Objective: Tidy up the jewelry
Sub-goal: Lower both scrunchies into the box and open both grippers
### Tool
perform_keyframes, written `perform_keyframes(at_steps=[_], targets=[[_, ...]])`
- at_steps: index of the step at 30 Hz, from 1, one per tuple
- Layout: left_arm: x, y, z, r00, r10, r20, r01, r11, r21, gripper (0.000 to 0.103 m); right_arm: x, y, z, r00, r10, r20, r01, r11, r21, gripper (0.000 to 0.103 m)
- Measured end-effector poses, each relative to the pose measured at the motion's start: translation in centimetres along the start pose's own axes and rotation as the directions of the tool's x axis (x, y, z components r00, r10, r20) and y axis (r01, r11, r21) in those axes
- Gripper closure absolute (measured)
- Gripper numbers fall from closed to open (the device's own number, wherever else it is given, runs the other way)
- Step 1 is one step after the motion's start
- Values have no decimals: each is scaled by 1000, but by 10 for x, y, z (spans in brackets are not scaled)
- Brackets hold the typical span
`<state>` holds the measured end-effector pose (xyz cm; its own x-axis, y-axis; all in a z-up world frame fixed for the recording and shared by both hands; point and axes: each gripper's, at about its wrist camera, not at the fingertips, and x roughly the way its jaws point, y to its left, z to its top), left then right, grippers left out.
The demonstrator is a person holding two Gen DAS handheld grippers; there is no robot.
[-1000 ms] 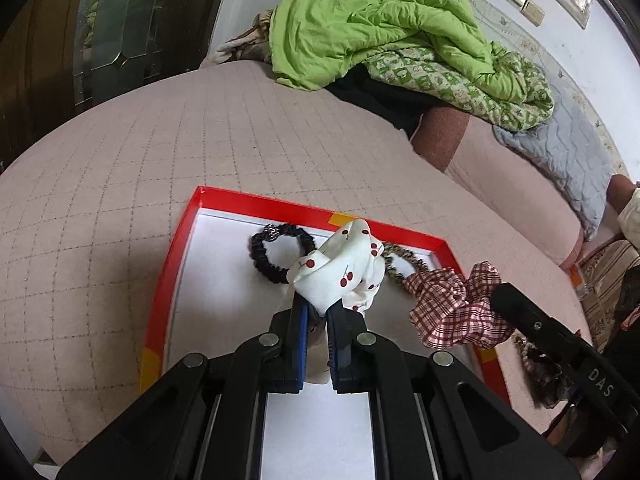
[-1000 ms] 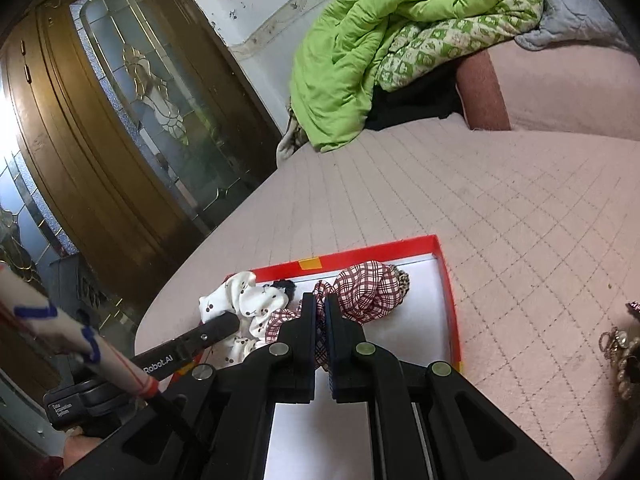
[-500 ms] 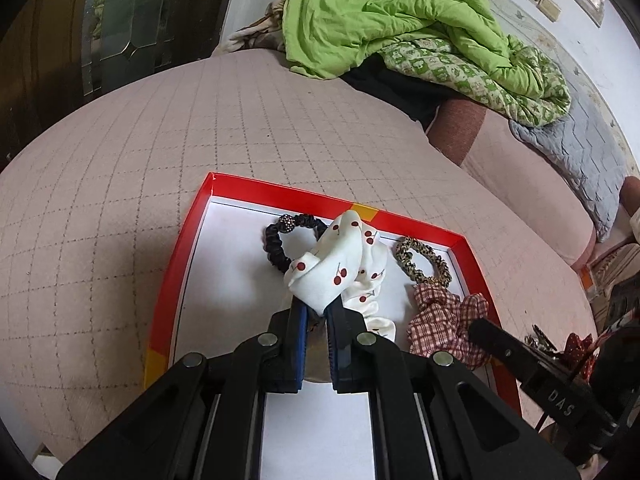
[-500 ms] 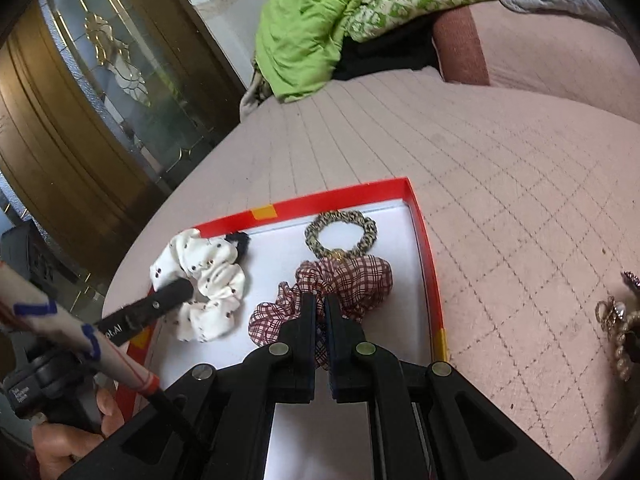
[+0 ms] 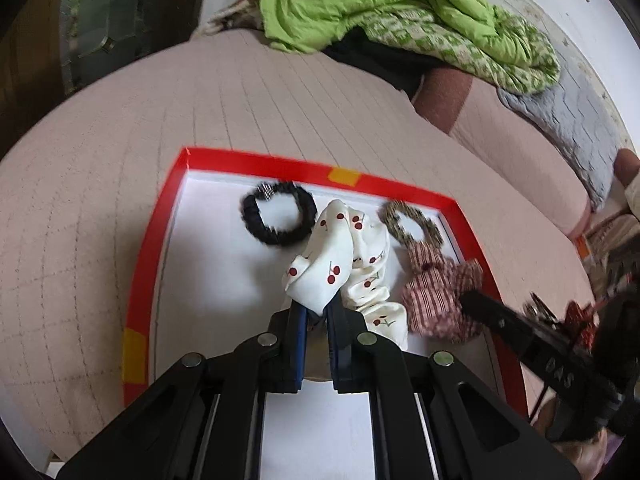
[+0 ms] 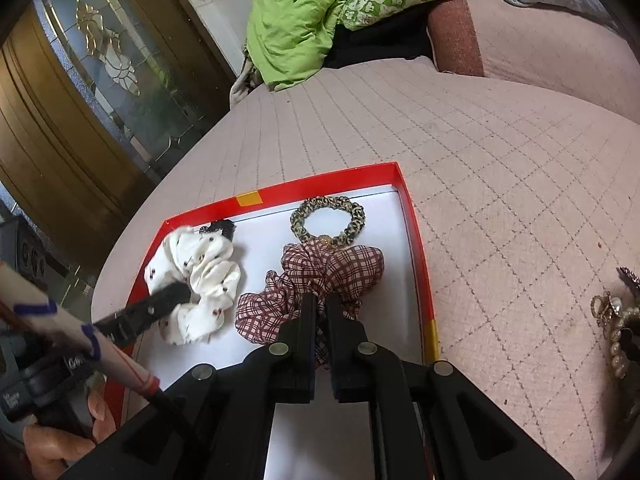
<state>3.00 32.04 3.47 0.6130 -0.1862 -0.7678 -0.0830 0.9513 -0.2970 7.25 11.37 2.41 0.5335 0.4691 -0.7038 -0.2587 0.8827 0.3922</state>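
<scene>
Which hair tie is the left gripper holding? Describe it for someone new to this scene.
On the pink quilted bed lies a red-rimmed tray with four hair ties. The left gripper pinches the white scrunchie, between the black tie and the plaid scrunchie. Only it has red cherries.

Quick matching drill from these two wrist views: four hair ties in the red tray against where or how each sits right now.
1 cherry scrunchie
2 plaid scrunchie
3 black tie
4 leopard tie

a far right corner of the tray
b held by right gripper
c far left, lying free
d held by left gripper

Pairs: 1-d, 2-b, 3-c, 4-a
</scene>
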Motion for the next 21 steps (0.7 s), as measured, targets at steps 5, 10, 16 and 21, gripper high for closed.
perform_keyframes(at_steps=[5, 10, 16, 21], targets=[[-1, 13, -1, 1000, 31, -7, -31, 998, -54, 76, 0, 0, 0, 1000, -7, -2, 7, 1000, 10, 96], [-9, 16, 1, 998, 46, 42, -43, 997, -71, 69, -1, -1, 0, 1000, -17, -2, 17, 1000, 12, 90], [-24, 12, 4, 990, 68, 124, -61, 996, -59, 59, -10, -4, 1, 999, -24, 23, 23, 999, 33, 73], [-39, -2, 4, 974, 88, 209, -89, 996, -6, 57, -27, 1, 0, 996, -41, 82, 41, 999, 5, 73]])
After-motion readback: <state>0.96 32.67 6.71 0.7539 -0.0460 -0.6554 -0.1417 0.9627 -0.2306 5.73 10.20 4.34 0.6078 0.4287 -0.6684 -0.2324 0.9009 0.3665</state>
